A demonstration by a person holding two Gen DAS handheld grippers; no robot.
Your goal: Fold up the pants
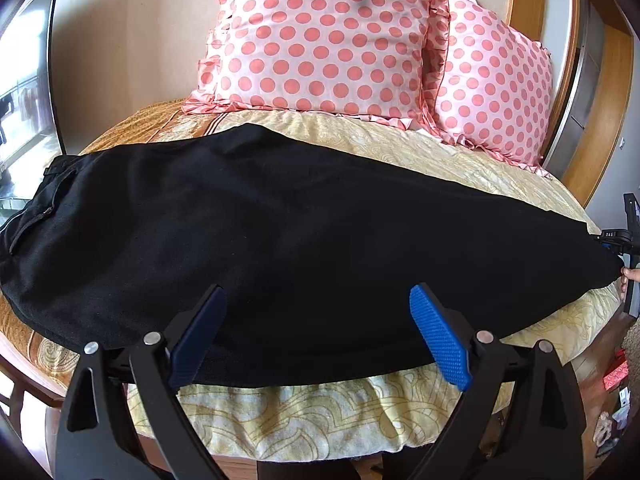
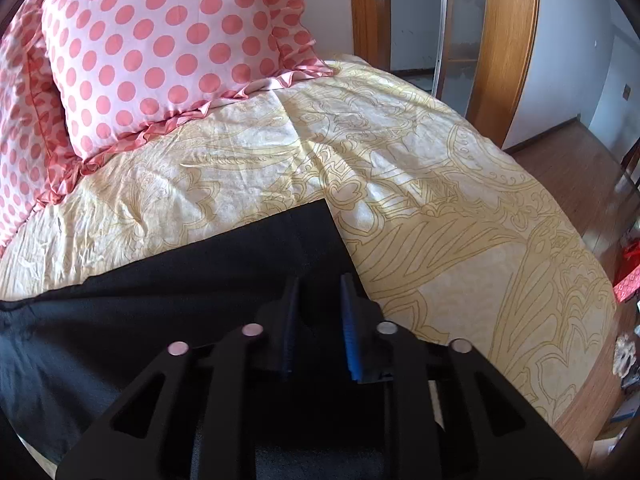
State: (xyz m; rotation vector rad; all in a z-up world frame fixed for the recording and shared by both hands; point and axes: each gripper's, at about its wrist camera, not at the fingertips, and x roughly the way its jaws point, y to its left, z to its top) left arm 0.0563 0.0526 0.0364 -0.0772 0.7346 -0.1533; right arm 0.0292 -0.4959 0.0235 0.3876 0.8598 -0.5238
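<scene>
Your pants [image 1: 280,240] lie flat across the bed [image 1: 360,412], waistband out at 9 o'clock. Left tongs [image 1: 316,336] gape wide over the near edge. Right tongs [image 2: 319,320] look pinched narrow on the hem at 3 o'clock.

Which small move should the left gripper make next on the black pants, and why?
Probably lower the left gripper and close it on the near edge of the black pants. Its jaws stand wide open above that edge, holding nothing, while the right gripper is nearly closed at the cuff end on the bed.
</scene>
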